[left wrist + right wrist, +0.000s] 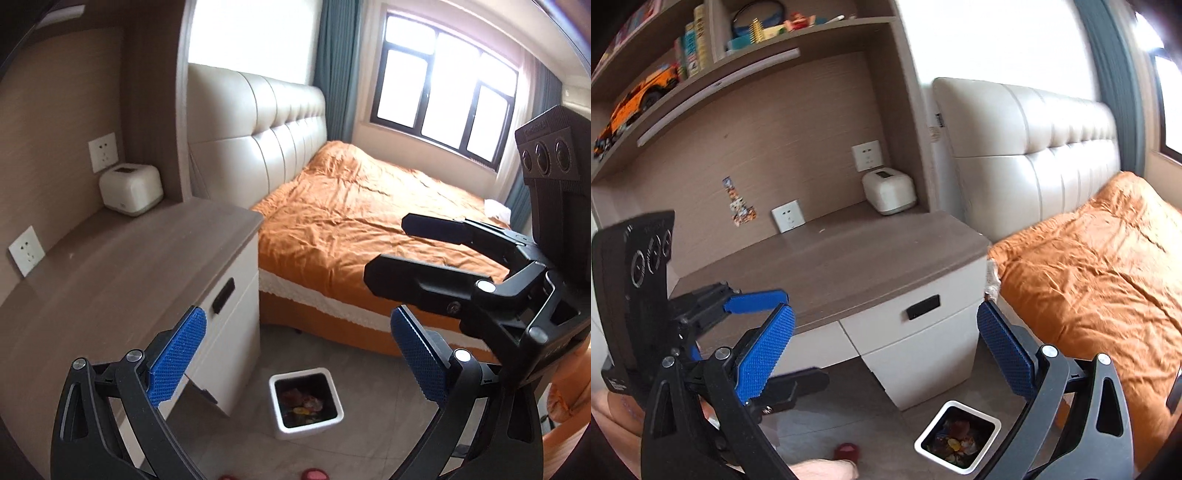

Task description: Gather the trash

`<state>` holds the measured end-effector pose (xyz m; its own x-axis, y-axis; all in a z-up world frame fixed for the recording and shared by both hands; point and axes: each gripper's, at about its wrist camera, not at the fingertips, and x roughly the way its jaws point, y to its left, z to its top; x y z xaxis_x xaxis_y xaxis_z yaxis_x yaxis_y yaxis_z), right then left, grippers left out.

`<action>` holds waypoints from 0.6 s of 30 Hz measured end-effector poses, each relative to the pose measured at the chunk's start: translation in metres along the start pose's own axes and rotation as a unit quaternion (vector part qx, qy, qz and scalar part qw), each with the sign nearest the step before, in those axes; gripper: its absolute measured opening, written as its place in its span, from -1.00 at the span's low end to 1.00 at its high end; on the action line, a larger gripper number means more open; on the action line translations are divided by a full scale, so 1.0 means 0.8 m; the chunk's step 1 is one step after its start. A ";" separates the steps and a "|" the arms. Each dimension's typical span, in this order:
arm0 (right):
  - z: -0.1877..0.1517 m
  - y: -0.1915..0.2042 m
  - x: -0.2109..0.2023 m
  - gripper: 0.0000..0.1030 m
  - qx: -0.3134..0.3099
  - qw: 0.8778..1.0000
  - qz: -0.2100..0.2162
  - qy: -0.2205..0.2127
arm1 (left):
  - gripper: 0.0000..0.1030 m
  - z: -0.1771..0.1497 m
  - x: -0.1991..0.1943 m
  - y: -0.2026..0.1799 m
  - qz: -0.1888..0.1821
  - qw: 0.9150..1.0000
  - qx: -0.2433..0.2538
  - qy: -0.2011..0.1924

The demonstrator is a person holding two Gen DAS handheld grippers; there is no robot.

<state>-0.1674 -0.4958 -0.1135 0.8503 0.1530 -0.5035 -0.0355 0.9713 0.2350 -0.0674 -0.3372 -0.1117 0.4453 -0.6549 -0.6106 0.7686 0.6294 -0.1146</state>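
Observation:
A white square trash bin (306, 404) with a black liner stands on the tiled floor by the desk drawers, and colourful wrappers lie inside it. The right wrist view shows the same bin (958, 435) low in the frame. My left gripper (297, 363) is open high above the bin, nothing between its blue pads (177, 358). My right gripper (886, 352) is also open and empty. The right gripper (384, 251) shows at the right of the left wrist view, over the bed. The left gripper (775, 339) appears at the left of the right wrist view, over the desk's edge.
A brown desk top (849, 258) with white drawers (916, 332) sits left of the bed (369, 221) with its orange cover. A white box (889, 192) stands at the desk's back corner. Shelves above hold books and an orange toy car (639, 99). A red slipper (846, 452) lies on the floor.

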 end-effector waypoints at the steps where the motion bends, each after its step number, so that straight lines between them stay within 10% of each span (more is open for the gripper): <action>1: 0.005 0.008 0.002 0.91 -0.009 1.000 0.001 -0.006 | 0.91 0.002 -0.006 0.005 0.004 1.000 -0.006 -0.004; 18: 0.075 0.190 0.070 0.91 -0.052 0.995 0.043 -0.067 | 0.91 -0.001 -0.142 0.204 0.076 0.994 -0.039 -0.061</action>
<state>-0.0937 -0.3505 -0.0563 0.9039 0.2177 -0.3683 -0.1595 0.9703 0.1821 0.0069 -0.1592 -0.0617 0.6098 -0.5926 -0.5262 0.6524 0.7524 -0.0913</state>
